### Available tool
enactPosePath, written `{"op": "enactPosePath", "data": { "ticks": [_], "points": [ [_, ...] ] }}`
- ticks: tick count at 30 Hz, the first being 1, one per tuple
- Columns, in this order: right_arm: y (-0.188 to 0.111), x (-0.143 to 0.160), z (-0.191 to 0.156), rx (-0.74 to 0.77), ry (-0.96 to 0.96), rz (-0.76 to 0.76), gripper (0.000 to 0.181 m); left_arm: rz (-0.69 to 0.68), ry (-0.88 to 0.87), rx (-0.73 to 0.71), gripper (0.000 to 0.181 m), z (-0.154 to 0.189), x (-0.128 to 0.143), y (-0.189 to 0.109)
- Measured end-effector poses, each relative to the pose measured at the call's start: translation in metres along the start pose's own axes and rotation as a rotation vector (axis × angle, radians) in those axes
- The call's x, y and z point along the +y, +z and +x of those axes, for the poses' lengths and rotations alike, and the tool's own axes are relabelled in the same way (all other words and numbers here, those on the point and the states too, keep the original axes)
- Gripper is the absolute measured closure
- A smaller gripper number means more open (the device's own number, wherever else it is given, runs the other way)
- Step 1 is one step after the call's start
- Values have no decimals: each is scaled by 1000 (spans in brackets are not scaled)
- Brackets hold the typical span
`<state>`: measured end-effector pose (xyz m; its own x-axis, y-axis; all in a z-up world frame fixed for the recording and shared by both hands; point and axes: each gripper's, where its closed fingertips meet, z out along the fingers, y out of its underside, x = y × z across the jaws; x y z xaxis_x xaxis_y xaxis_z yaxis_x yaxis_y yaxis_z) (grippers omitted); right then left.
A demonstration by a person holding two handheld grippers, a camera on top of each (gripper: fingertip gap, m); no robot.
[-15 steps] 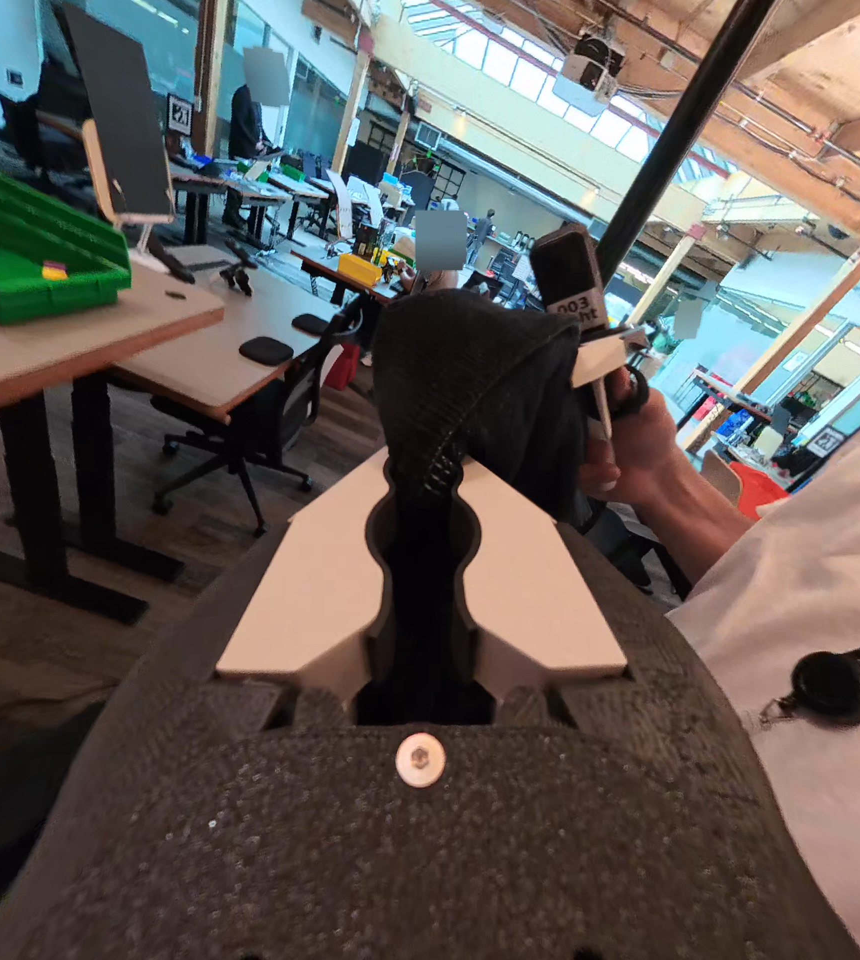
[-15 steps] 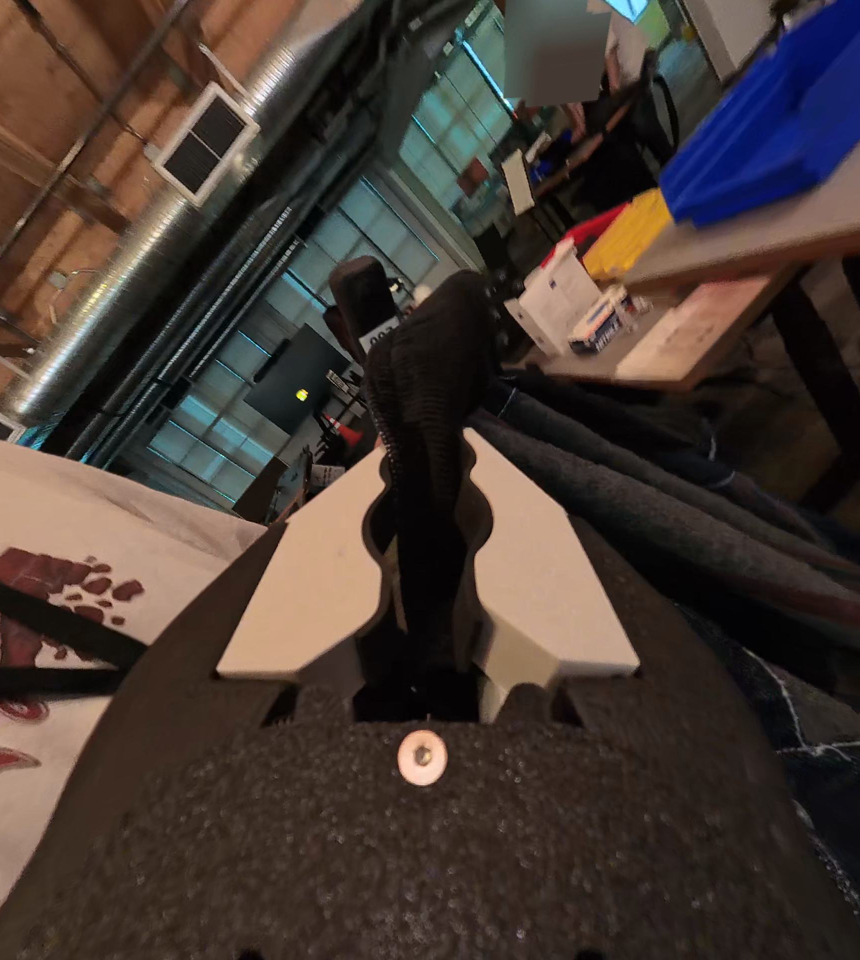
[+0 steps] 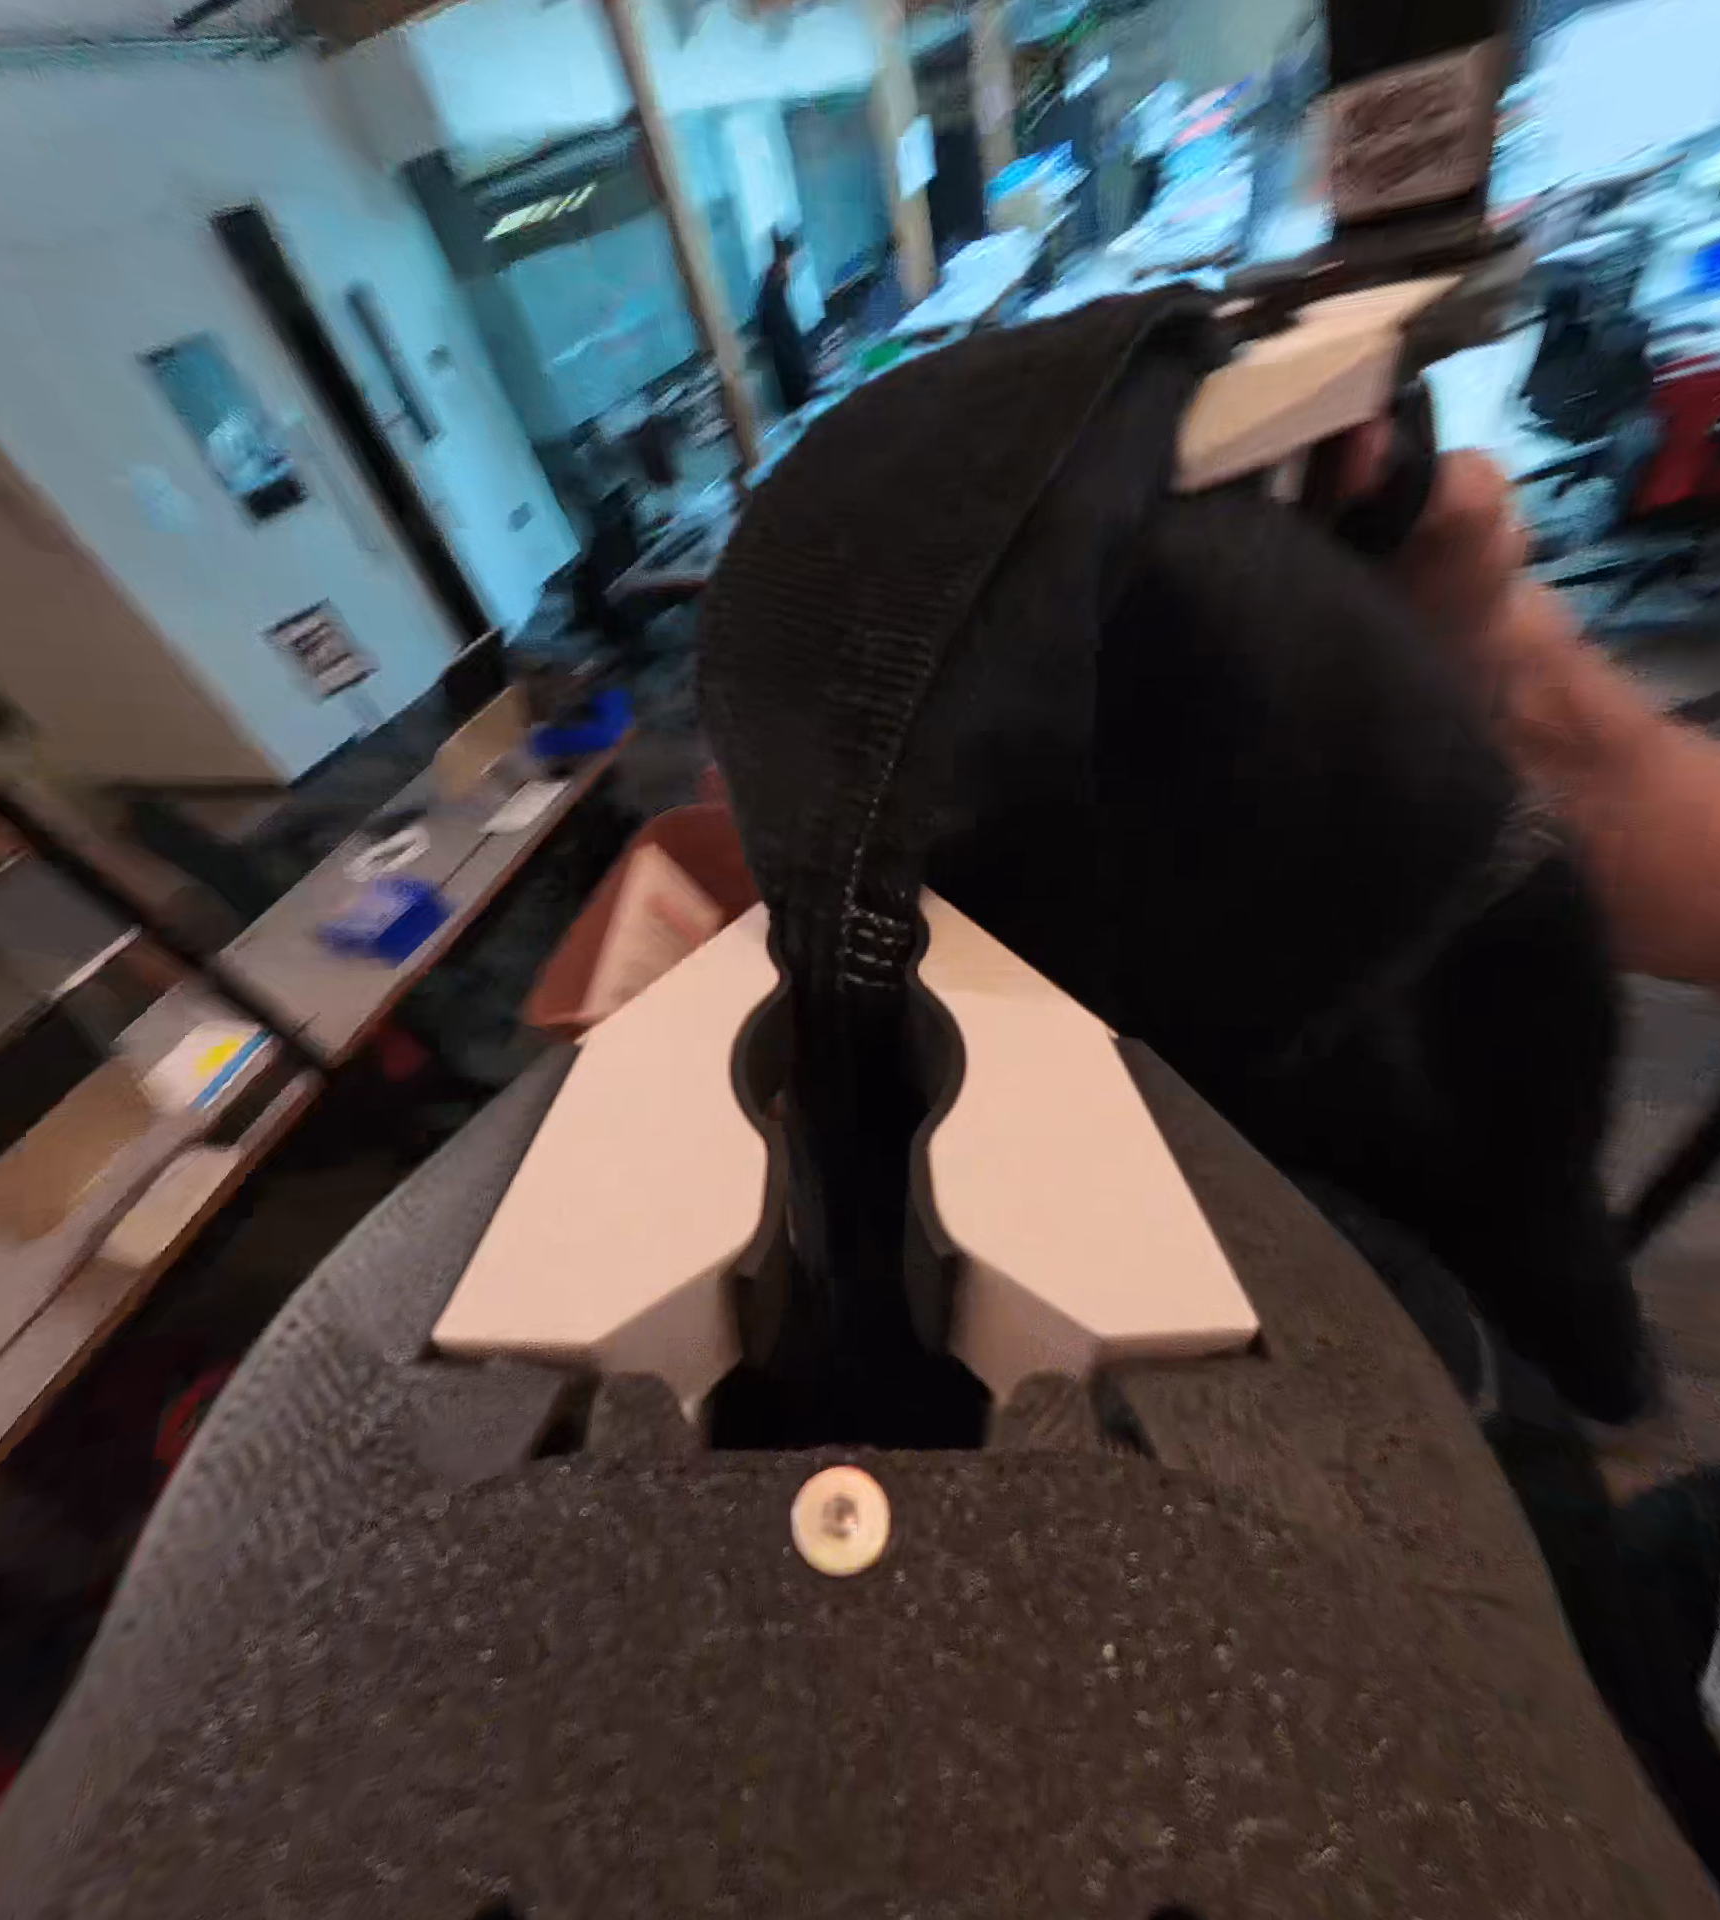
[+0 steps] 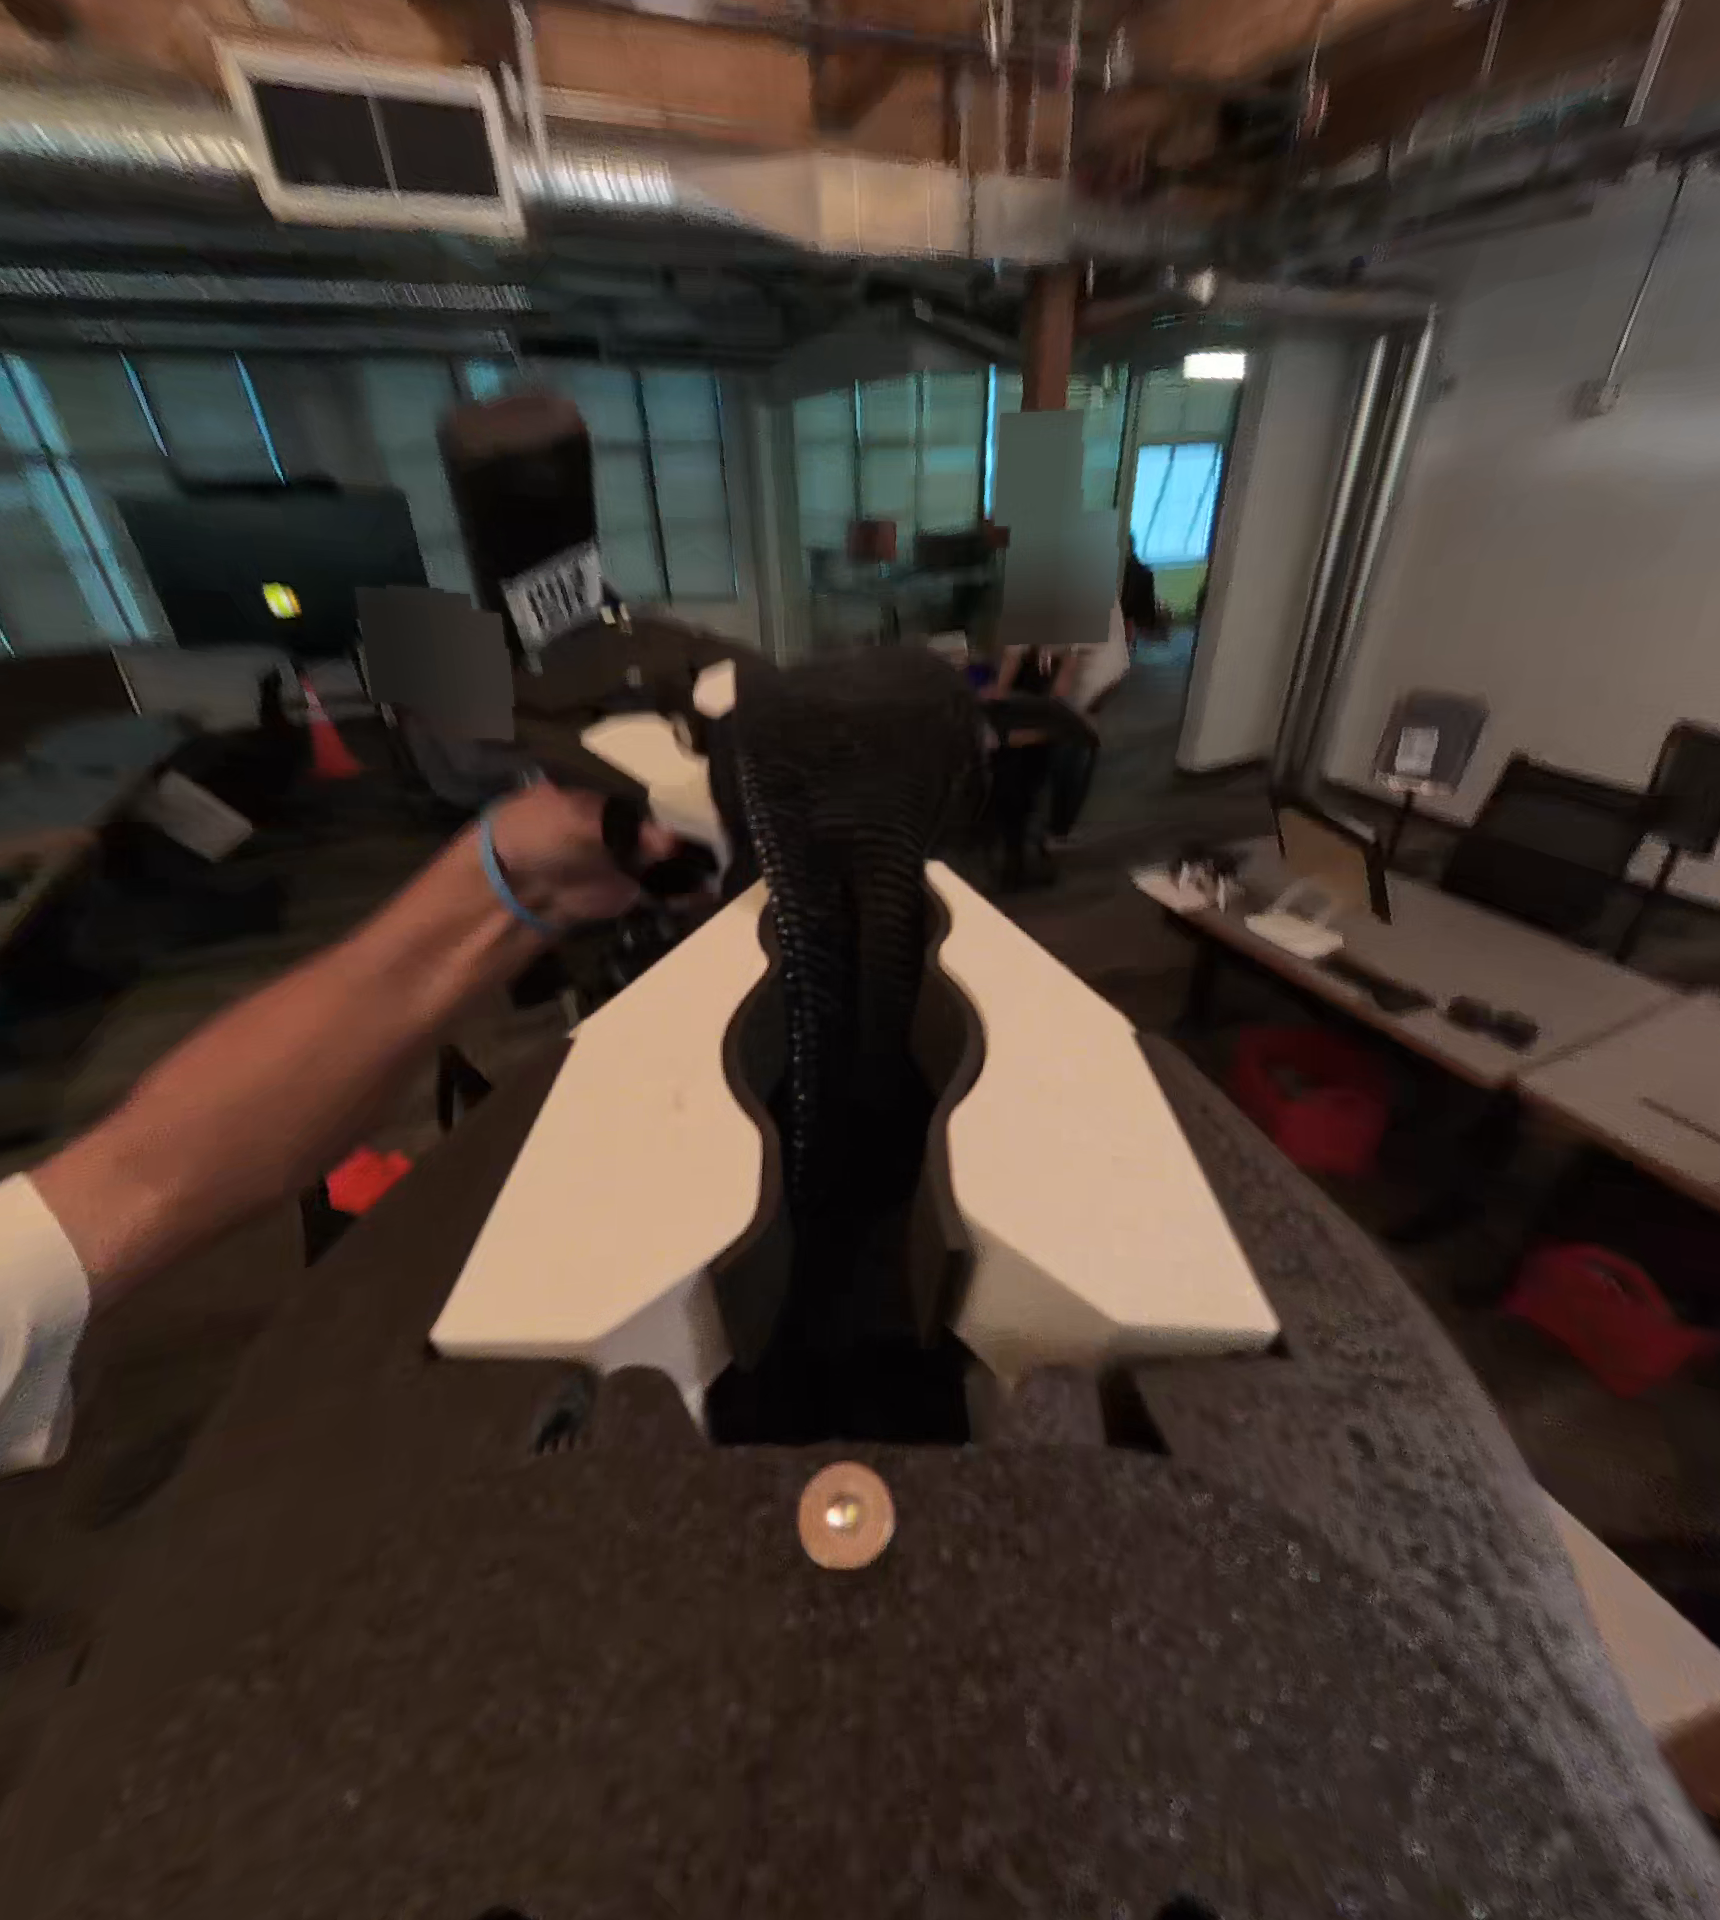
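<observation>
Since half a second earlier both cameras had swung: the left wrist view lost the green bin and black pole and looked down a row of desks; the right wrist view turned off the person's white shirt toward the open office. The grip on the cloth looked unchanged.

Black knit garment, ribbed band with a stitched seam, was held in the air between the two tools, resting on no surface. Its band ran as an arc, long axis from the left gripper up and right to the right gripper; the body of the cloth hung below and right of that arc.

Left gripper: clamped on the seam end of the band, cloth filling the slot. Right gripper: clamped on the ribbed fabric in its own view, jaws nearly together.

From the right gripper the left gripper lay ahead and left, close by. Both held the garment; neither was nearer.

Left hand with a blue wristband gripped the left tool. Right hand showed beside the cloth.

Tabletops stood well apart, blurred.
</observation>
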<state>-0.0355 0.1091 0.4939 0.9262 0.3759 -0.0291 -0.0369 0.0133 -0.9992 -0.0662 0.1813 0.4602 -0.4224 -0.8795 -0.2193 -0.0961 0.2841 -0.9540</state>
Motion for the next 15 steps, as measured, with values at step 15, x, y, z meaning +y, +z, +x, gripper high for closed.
{"op": "enactPosePath", "data": {
  "ticks": [15],
  "points": [
    [108, 578, 286, 190, 348, -835, 162, -733, -550, -233, 165, -197, 578, 212]
  ]
}}
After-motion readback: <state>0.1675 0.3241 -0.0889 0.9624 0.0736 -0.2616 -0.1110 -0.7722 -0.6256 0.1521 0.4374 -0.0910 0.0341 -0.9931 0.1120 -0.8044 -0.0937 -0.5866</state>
